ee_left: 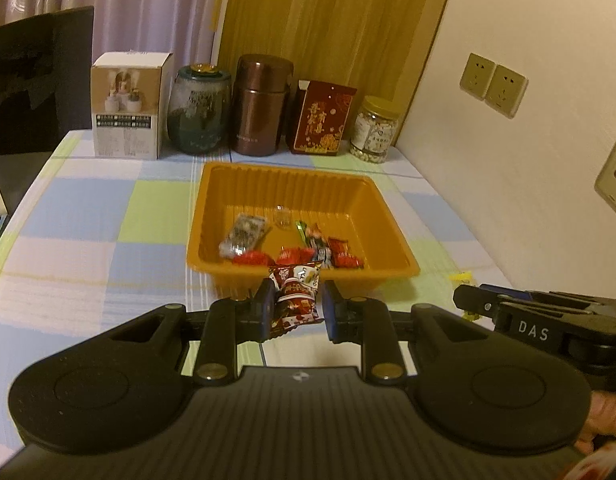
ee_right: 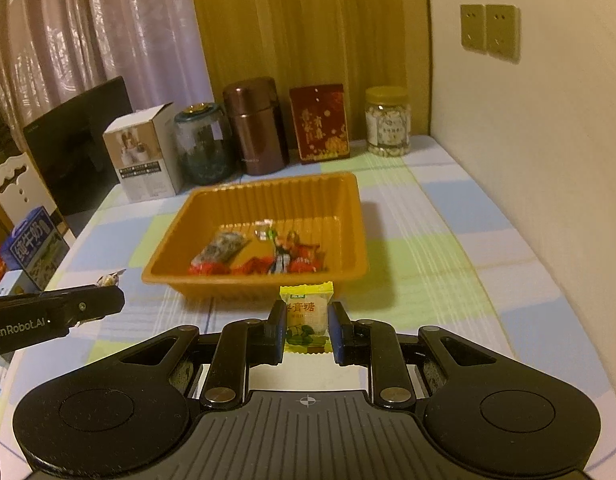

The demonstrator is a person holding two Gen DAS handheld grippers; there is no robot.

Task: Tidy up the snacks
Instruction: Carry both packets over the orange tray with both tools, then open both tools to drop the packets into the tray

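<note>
An orange plastic tray (ee_left: 308, 172) (ee_right: 276, 184) sits mid-table with several wrapped snacks (ee_left: 292, 254) (ee_right: 264, 256) in its near half. My left gripper (ee_left: 298, 298) is shut on a red snack packet (ee_left: 294, 296), held just before the tray's near wall. My right gripper (ee_right: 307, 314) is shut on a yellow-green candy packet (ee_right: 306, 312), also just short of the tray's near rim. Each gripper shows in the other's view: the right gripper (ee_left: 464, 300) at the right edge, the left gripper (ee_right: 116, 300) at the left edge. Both hang side by side above the checked tablecloth.
Along the back stand a white box (ee_left: 126, 108), a glass jar (ee_left: 198, 110), a brown flask (ee_left: 262, 104), a red tin (ee_left: 322, 120) and a plastic jar (ee_left: 376, 130). A dark monitor (ee_left: 36, 92) is at the left, a wall with sockets (ee_left: 492, 84) at the right.
</note>
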